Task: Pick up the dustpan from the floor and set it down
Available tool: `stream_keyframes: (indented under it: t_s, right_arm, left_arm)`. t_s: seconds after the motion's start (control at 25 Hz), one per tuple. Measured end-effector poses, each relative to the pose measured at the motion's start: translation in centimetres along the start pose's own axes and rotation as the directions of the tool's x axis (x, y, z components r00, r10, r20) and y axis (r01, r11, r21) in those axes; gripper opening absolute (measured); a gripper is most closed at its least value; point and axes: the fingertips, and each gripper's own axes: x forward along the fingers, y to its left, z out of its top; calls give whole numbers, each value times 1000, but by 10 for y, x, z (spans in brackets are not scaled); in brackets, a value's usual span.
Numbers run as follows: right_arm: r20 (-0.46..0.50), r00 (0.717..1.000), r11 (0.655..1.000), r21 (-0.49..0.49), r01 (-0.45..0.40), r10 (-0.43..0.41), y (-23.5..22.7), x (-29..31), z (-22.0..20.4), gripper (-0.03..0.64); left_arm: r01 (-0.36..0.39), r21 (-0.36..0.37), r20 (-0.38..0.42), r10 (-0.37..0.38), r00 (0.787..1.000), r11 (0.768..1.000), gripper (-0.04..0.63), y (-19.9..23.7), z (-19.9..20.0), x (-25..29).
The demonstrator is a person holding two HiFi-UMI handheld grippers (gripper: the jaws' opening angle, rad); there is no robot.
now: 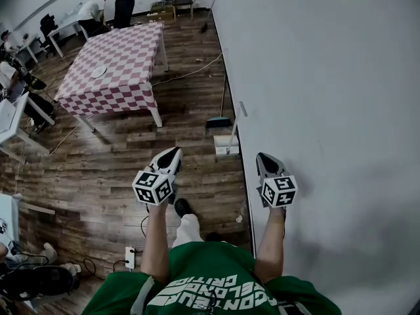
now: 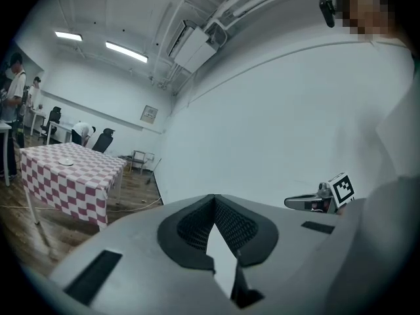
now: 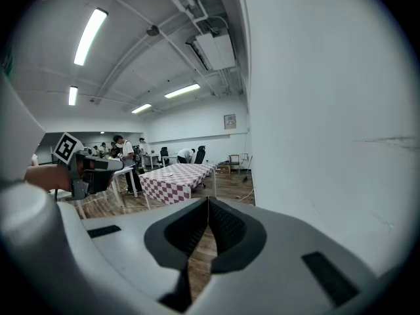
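A white dustpan [image 1: 226, 146] stands on the wooden floor against the white wall, its handle upright. Just behind it a dark-headed broom [image 1: 218, 121] leans on the wall. My left gripper [image 1: 173, 153] hangs above the floor, short of the dustpan and to its left, with its jaws shut and nothing in them [image 2: 213, 199]. To the dustpan's right, close to the wall, my right gripper [image 1: 261, 157] is also shut and empty [image 3: 208, 200]. The dustpan does not show in either gripper view.
A table with a red-and-white checked cloth [image 1: 115, 71] stands far left, with a cable [image 1: 190, 73] trailing on the floor beside it. The white wall [image 1: 328, 97] fills the right side. A power strip [image 1: 129, 257] lies near my feet. People and chairs are at the back.
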Motion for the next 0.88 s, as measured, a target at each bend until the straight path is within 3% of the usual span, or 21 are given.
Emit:
stream_keyframes:
  t_s: [0.56,0.88]
  right_arm:
    - [-15,998,998,-6,65,-65,-1,115,71,9]
    - [-43,999,998,-66,-6,3,43,198,100,9]
  left_arm:
    - [26,-37,23,-25,999,999,3,108,58,60]
    - [-42,-94,57,48,997,995,3,185,72,46]
